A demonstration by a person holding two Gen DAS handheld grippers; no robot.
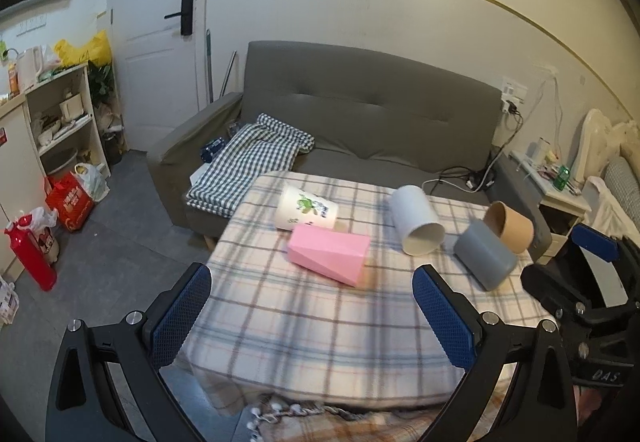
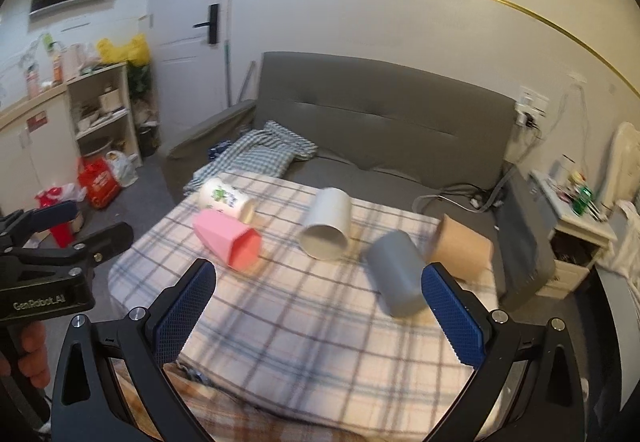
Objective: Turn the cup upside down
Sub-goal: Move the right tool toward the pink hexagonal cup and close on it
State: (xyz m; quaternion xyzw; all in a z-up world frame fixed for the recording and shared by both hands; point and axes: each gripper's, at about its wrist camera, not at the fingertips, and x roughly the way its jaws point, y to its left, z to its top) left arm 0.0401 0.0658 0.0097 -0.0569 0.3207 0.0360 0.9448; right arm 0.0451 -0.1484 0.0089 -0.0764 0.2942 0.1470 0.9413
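1. Left wrist view: the left gripper [image 1: 312,318] is spread wide and holds nothing, above the near part of a table under a checked cloth [image 1: 320,322].
2. Five cups lie on their sides on the cloth: a white printed cup [image 1: 306,209], a pink cup [image 1: 330,254] just in front of it, a plain white cup [image 1: 416,219], a grey cup [image 1: 484,256] and a brown cup [image 1: 510,228] touching behind it.
3. The right gripper [image 2: 318,318] is also spread wide and empty; in the left wrist view only part of it shows at the right edge.
4. In the right wrist view the cups are blurred, so the print on the far cup [image 2: 226,197] cannot be read.
5. The grey cup [image 2: 396,274] lies just beside the right finger [image 2: 452,318], whether touching I cannot tell.
6. The near table edge is hidden behind the gripper frames.
7. A grey sofa [image 1: 360,109] stands behind the table, a checked blanket [image 1: 252,161] partly cut off by the table.
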